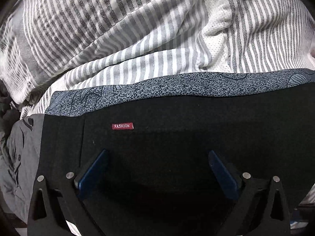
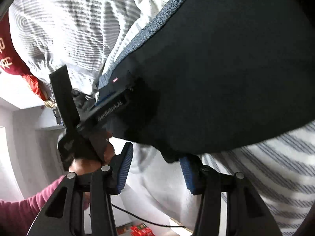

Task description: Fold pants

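One pair of black pants (image 1: pixel 177 122) lies on a grey-and-white striped bedsheet (image 1: pixel 118 39), and everything else sits around that dark cloth. One small red label (image 1: pixel 122 126) sewn on the pants reads "FASHION" in white letters. Along the pants' far edge runs one band of blue-grey speckled fabric (image 1: pixel 177 86), lying between the black cloth and the stripes. The left gripper (image 1: pixel 157 157) stands over the pants with its two blue pads spread wide, nothing pinched between them. The right gripper (image 2: pixel 157 157) is at the pants' near edge, jaws about half apart; the black hem hangs by one pad, but I cannot tell whether it is gripped. One hand (image 2: pixel 90 163) in a pink sleeve holds the left tool beside the label.
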